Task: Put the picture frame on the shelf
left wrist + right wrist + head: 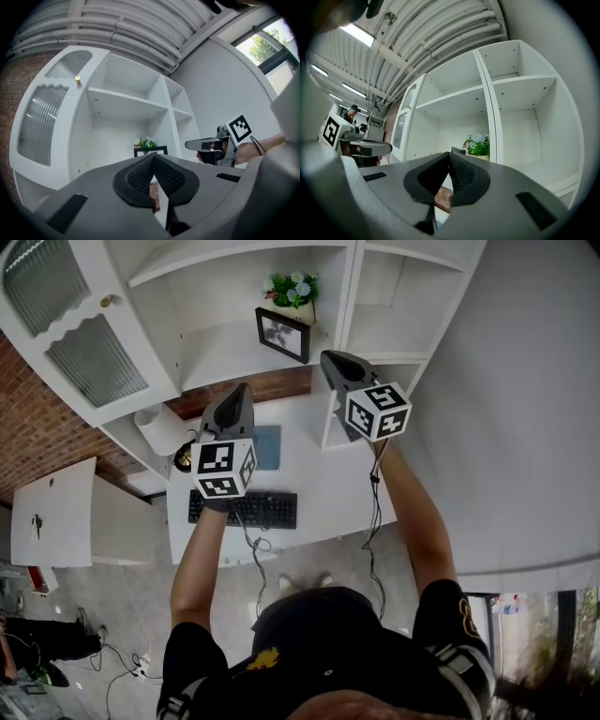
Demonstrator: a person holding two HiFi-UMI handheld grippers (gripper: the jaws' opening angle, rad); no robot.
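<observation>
From above, the picture frame (282, 334) stood upright on the shelf (220, 367), just beside a potted flower (292, 292) and near the upright divider. Both of the person's forearms reached out over the table (314, 479). The left gripper (242, 388) and the right gripper (330, 357) pointed roughly level at the shelving, and neither touched the frame. I would judge the frame light and stiff, with a slick front that could crack. It would be best taken by its dark outer edges, one side each. In the left gripper view the fingers (140, 176) were pressed together at the tip with nothing between them, and the frame sat beyond them, low in the bay. In the right gripper view the fingers were likewise shut and empty, with only the frame's top edge showing beside the flowers.
</observation>
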